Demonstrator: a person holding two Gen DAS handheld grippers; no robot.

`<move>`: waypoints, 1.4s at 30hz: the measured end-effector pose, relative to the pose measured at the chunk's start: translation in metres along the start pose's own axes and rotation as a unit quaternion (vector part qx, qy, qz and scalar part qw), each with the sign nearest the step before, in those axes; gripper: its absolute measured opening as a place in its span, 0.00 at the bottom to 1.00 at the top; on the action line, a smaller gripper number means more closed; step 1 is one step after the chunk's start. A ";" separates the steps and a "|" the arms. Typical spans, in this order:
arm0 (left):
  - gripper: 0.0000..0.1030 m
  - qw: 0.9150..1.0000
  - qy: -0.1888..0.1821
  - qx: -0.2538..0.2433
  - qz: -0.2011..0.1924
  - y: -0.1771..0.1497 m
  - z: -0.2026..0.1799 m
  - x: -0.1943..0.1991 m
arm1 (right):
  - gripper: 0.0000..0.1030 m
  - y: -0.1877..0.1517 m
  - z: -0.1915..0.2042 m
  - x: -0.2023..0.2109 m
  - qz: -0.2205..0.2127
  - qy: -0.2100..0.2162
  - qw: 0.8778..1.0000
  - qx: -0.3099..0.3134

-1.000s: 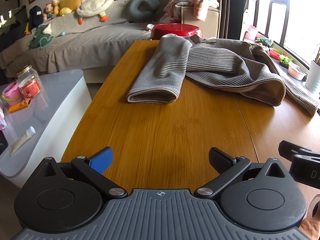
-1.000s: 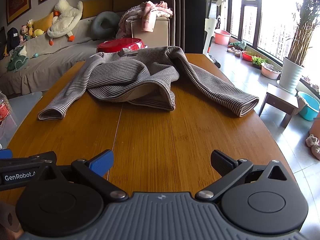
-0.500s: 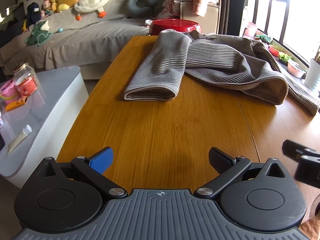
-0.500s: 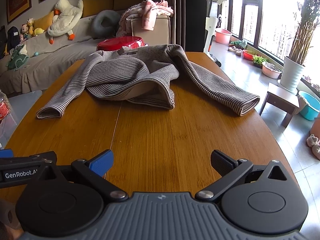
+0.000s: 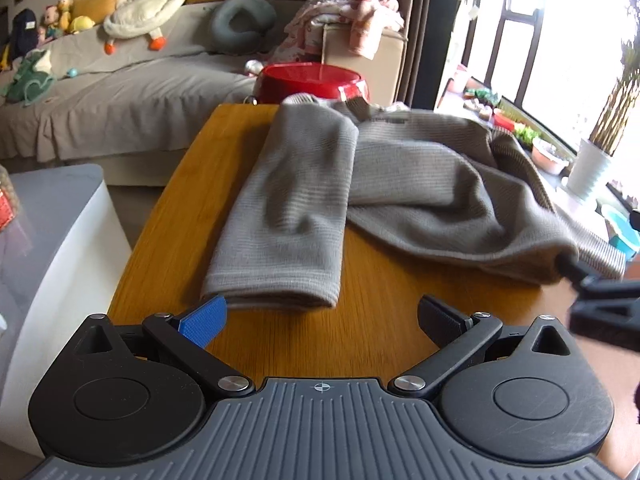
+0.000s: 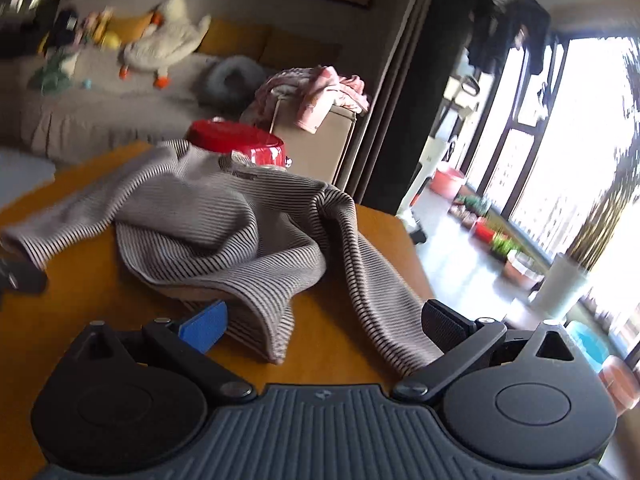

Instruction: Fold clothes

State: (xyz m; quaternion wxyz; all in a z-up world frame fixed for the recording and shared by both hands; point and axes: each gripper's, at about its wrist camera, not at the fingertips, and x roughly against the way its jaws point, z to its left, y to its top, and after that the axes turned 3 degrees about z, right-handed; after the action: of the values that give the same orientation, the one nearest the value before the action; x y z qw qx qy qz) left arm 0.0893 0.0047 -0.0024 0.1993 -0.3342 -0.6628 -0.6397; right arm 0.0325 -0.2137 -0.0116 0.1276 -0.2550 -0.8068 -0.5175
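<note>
The striped sweater lies rumpled directly ahead of both spread grippers, hem corner nearest the right gripper, cuff nearest the left gripper.

In the left wrist view the striped sweater is smeared by blur, its stripes mostly lost, and its right sleeve runs behind the right gripper, itself soft and cut by the right edge. In the right wrist view the near sleeve end slips under the gripper's right finger; the sofa toys and window plants are too blurred to identify.
</note>
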 end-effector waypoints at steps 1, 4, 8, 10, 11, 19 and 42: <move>1.00 1.000 0.000 0.007 -0.008 0.001 0.002 0.000 | 1.00 0.001 0.009 -0.007 -0.003 -0.014 0.999 0.040; 1.00 0.999 0.016 0.032 -0.038 0.005 0.015 0.003 | 1.00 0.004 0.032 -0.026 -0.002 -0.027 0.993 0.116; 1.00 0.994 0.064 0.052 -0.077 0.013 0.039 0.010 | 1.00 0.009 0.052 -0.042 -0.003 -0.026 0.988 0.154; 1.00 0.990 0.087 0.061 -0.097 0.017 0.051 0.013 | 1.00 0.010 0.058 -0.043 -0.013 -0.032 0.985 0.167; 1.00 0.987 0.099 0.066 -0.106 0.019 0.058 0.015 | 1.00 0.010 0.059 -0.042 -0.017 -0.033 0.985 0.171; 1.00 0.993 0.047 0.027 -0.105 0.017 0.043 0.016 | 1.00 0.012 0.079 -0.045 -0.117 -0.172 0.956 0.206; 1.00 0.973 0.183 -0.083 -0.115 0.076 0.003 -0.051 | 1.00 0.035 -0.082 0.048 -0.173 -0.206 0.961 -0.060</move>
State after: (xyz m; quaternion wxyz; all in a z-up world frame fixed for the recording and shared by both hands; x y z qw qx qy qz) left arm 0.1783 -0.0048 0.0164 0.2137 -0.1486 -0.5937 -0.7614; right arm 0.0067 -0.2625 0.0726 -0.1483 -0.2202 -0.8151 -0.5149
